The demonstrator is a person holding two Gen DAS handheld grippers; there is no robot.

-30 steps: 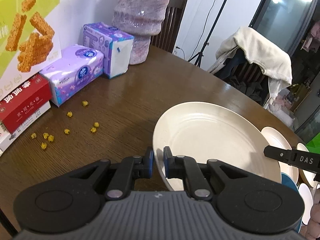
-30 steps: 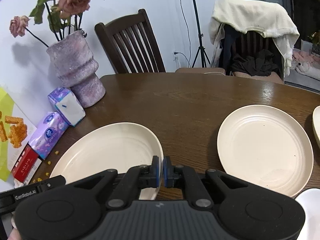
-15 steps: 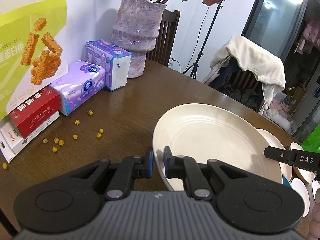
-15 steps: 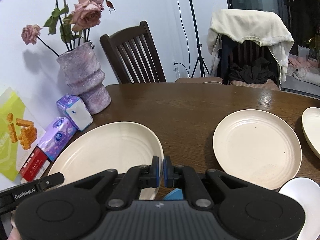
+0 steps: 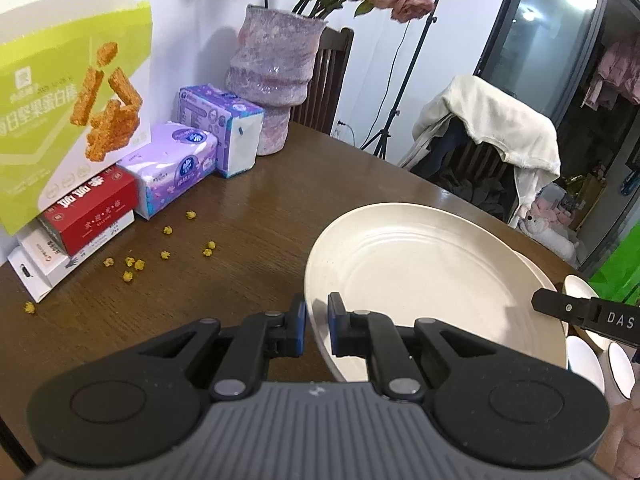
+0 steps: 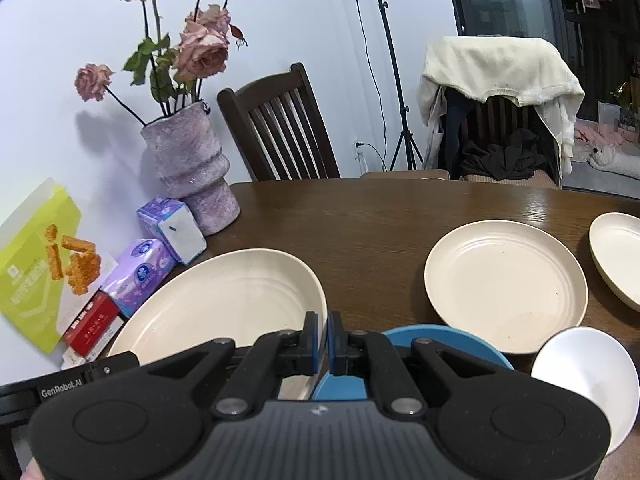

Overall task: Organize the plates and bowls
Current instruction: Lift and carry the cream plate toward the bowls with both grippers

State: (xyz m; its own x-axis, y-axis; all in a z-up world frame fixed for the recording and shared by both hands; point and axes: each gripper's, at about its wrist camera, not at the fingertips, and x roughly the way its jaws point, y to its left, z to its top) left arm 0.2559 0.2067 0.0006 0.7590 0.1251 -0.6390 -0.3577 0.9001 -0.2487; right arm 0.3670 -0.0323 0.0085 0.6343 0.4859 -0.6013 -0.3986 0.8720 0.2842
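three cream plates (image 6: 224,300), one blue plate (image 6: 448,338), one white bowl (image 6: 584,376), two tissue packs (image 5: 176,164)

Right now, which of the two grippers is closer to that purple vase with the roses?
Left. The left gripper pinches the held cream plate on its vase-side rim; the right gripper pinches the opposite rim, farther from the purple vase.

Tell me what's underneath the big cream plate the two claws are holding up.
Under the held plate, the right wrist view shows a blue plate on the table, beside a white bowl. Most of the blue plate is covered by the right claw.
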